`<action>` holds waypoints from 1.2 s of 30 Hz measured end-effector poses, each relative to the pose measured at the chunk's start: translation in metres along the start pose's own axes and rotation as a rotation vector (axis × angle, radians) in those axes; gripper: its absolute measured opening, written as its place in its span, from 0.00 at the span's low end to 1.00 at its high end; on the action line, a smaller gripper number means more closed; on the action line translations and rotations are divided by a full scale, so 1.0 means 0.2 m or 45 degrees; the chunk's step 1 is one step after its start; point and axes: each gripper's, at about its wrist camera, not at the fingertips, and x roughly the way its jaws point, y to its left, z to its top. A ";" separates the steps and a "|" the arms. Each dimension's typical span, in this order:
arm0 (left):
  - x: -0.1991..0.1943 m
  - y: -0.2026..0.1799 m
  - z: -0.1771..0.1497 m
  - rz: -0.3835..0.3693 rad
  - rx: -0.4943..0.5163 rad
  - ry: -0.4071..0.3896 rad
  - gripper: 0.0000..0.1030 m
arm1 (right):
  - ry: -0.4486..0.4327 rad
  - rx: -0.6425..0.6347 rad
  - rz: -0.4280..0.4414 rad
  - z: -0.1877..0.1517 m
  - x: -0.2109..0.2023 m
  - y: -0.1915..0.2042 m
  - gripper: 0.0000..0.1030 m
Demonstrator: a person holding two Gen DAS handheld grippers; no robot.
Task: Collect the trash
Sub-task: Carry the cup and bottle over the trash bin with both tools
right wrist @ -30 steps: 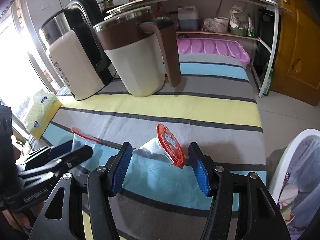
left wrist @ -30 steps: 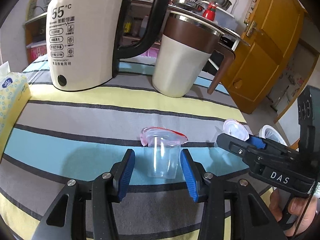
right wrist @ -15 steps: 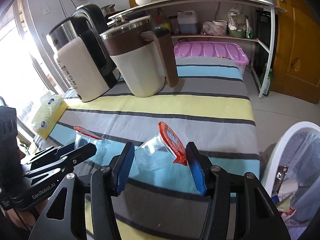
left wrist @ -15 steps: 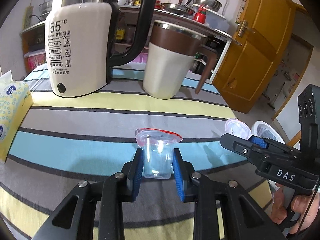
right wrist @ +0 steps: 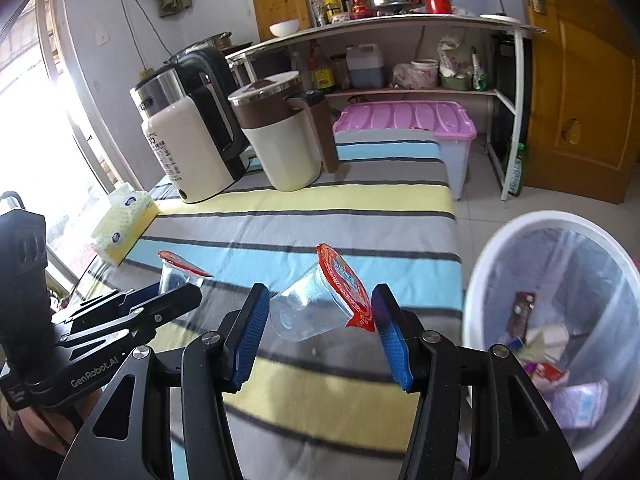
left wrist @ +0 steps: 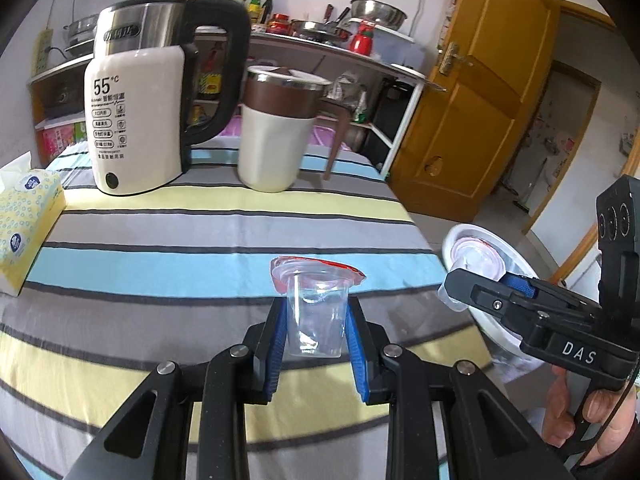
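- Both cups have left the striped table (left wrist: 208, 236).
- Left gripper (left wrist: 316, 330) just clenched 1 upright cup (left wrist: 316, 320).
- Right gripper (right wrist: 316, 328) grasps 1 tilted cup (right wrist: 312, 312) beside the bin (right wrist: 492, 256).

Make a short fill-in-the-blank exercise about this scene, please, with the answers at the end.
1. Each gripper holds a clear plastic ____.
2. The cup in the right gripper lies tilted, its ____ foil lid toward the right pad.
3. The white bin stands on the ____, beside the table.
4. The tissue box has a ____ pattern.

Answers: cup; red; floor; yellow
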 end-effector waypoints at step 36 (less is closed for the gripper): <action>-0.02 -0.63 -0.02 -0.233 0.230 -0.018 0.28 | -0.145 0.136 -0.217 -0.20 -0.53 -0.42 0.53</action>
